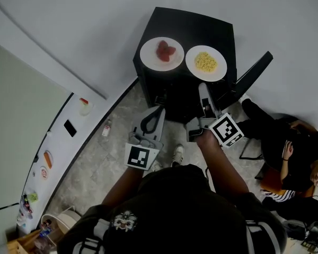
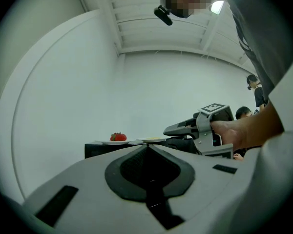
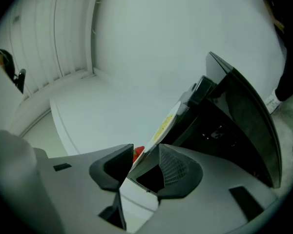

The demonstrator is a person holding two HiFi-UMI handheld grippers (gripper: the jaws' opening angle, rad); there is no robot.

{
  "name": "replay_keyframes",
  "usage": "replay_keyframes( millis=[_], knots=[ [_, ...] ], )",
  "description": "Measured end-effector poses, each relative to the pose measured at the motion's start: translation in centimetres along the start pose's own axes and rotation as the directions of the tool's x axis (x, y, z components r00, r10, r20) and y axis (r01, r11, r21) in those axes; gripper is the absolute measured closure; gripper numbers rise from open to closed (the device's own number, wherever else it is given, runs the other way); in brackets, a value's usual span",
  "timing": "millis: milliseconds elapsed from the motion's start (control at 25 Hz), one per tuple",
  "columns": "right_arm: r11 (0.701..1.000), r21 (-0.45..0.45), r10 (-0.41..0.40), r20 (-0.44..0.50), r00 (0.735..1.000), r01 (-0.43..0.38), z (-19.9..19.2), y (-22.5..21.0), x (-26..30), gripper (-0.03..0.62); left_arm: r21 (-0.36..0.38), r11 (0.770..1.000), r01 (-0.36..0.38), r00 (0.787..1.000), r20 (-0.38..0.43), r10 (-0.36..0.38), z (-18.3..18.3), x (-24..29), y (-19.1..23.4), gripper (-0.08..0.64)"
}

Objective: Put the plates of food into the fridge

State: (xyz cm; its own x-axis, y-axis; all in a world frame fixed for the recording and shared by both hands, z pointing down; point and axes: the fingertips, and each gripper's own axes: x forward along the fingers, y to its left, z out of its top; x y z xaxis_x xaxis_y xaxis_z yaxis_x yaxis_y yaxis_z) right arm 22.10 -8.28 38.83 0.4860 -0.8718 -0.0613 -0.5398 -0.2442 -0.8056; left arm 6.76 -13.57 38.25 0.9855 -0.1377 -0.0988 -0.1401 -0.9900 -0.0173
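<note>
Found noodle plate [image 1: 205,63] and strawberry plate [image 1: 161,53] both sitting on top of black fridge [image 1: 196,30], not inside yet; door [image 1: 253,74] open at right. Saw right gripper [image 3: 145,152] with jaws spread, noodle plate rim lined up in the gap, not pinched. Saw left gripper [image 1: 158,112] clenched on nothing, short of the plates. Judged risks: thin-rim pinch could tilt plate and spill noodles; sloppy approach could shove it into strawberry plate just beside.

Showing red strawberries [image 1: 166,51] on the far left white plate [image 1: 148,60], yellow noodles [image 1: 205,62] on the right white plate [image 1: 218,72], both topping a black fridge [image 1: 201,28]. Bearing black-and-white square markers [image 1: 142,156] on the grey left gripper [image 1: 159,110] and right gripper [image 1: 203,88].
</note>
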Motion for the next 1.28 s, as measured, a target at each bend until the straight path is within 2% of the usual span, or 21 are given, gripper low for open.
replay_keyframes(
  millis=[160,320,480,840,1000,1280],
  knots=[
    [0.989,0.143,-0.024,0.007,1.000,0.023,0.2,-0.8,1.0,0.433,-0.014,1.000,0.001,1.000,0.000,-0.001,-0.3,0.2,-0.3,0.537],
    [0.957,0.288,-0.037,0.019,0.999,0.030,0.4,-1.3,2.0,0.431,-0.027,1.000,-0.005,1.000,-0.017,0.004,-0.8,0.3,0.1,0.537],
    [0.929,0.368,-0.062,0.022,0.998,0.050,0.3,-2.2,2.6,0.431,-0.039,0.999,-0.016,1.000,-0.028,0.015,-1.1,0.4,0.7,0.537],
    [0.897,0.433,-0.110,0.035,0.993,0.084,0.7,-3.5,2.5,0.434,-0.033,0.999,-0.014,0.999,-0.043,0.013,-1.4,-0.2,1.3,0.537],
    [0.889,0.448,-0.132,0.045,0.990,0.098,1.2,-3.6,1.8,0.494,-0.037,0.999,-0.001,0.999,-0.047,-0.001,-1.7,-0.8,0.8,0.537],
    [0.885,0.456,-0.137,0.065,0.988,0.092,1.8,-3.8,1.7,0.526,-0.037,0.999,0.008,0.998,-0.065,-0.011,-2.3,-1.1,0.8,0.537]
  ],
)
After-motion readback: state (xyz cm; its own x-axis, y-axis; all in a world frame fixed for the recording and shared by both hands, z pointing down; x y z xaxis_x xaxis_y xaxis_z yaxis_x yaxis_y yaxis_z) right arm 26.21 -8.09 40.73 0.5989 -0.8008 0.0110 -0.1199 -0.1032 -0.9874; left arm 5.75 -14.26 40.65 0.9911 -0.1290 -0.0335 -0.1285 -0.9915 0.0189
